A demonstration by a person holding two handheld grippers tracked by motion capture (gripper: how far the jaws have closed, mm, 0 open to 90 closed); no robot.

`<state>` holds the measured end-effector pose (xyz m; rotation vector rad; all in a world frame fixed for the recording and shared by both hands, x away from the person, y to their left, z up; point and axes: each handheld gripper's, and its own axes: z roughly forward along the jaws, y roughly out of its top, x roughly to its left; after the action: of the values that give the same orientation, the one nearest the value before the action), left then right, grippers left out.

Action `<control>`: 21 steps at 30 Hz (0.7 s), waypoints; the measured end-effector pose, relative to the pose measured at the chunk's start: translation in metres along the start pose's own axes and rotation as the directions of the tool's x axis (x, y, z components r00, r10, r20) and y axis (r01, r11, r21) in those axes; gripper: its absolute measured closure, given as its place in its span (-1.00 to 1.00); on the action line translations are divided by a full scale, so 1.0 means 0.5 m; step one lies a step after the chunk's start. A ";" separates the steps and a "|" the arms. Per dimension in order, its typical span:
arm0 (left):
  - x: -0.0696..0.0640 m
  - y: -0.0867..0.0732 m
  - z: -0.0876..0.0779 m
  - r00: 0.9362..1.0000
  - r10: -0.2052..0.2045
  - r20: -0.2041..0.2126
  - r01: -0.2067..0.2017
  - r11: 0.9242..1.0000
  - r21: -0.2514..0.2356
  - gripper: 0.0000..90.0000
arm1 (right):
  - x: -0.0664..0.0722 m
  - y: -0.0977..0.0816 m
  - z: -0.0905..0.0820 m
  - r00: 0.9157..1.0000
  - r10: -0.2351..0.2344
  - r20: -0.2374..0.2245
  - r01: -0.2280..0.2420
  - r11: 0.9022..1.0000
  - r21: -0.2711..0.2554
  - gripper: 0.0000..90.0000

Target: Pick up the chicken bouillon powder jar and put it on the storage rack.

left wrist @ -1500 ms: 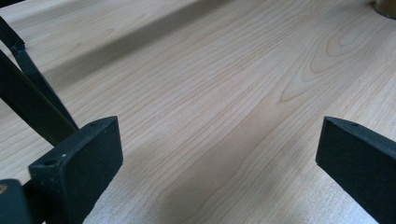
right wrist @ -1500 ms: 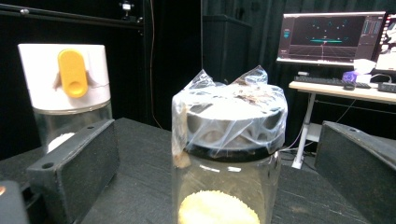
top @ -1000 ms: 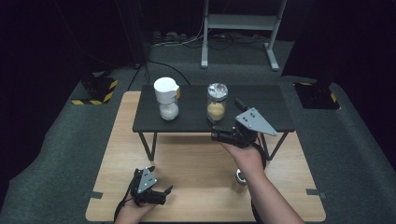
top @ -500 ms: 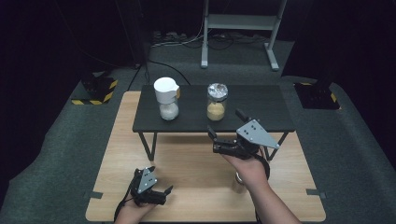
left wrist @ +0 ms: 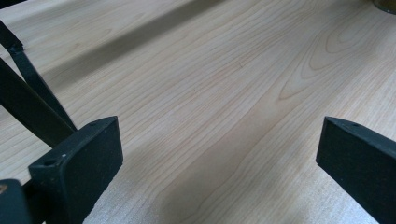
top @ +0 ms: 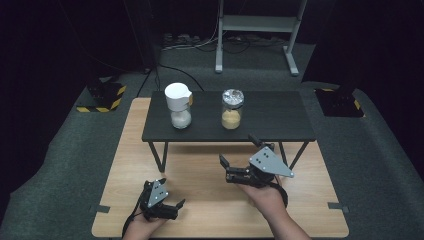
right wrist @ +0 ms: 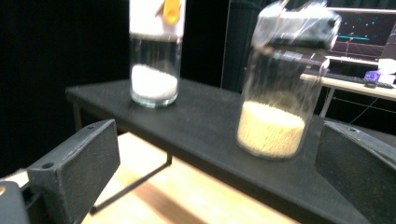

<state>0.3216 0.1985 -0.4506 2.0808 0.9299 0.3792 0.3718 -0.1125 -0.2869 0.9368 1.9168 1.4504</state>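
Low black surface (top: 280,117) stands on wooden platform (top: 210,165). 2 glass jars near its front edge, well apart: jar with white lid (top: 179,105) holding white grains at left, foil-capped jar (top: 232,109) holding yellow grains at centre; right half of black top bare. Right gripper (top: 226,169) held above platform just in front of black surface's front edge, jaws wide apart, empty, facing jars. Left gripper (top: 176,206) low near platform's near edge, jaws spread, nothing between; bare wood ahead.
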 end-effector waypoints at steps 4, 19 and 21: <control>0.000 0.000 0.000 1.000 0.002 0.001 -0.002 1.000 0.001 -0.98 | 0.010 -0.024 -0.005 1.000 0.006 -0.012 -0.006 1.000 0.018 -1.00; 0.000 0.000 0.000 1.000 0.004 0.002 -0.004 1.000 -0.001 -0.98 | 0.054 -0.113 -0.015 0.998 -0.016 -0.058 0.022 0.996 0.091 -1.00; 0.000 0.000 0.000 1.000 0.004 0.002 -0.004 1.000 -0.001 -0.98 | 0.061 -0.125 -0.015 0.998 -0.017 -0.066 0.024 0.994 0.104 -1.00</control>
<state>0.3215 0.1984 -0.4506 2.0824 0.9244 0.3792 0.3354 -0.1035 -0.3459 0.9241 2.0618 1.3956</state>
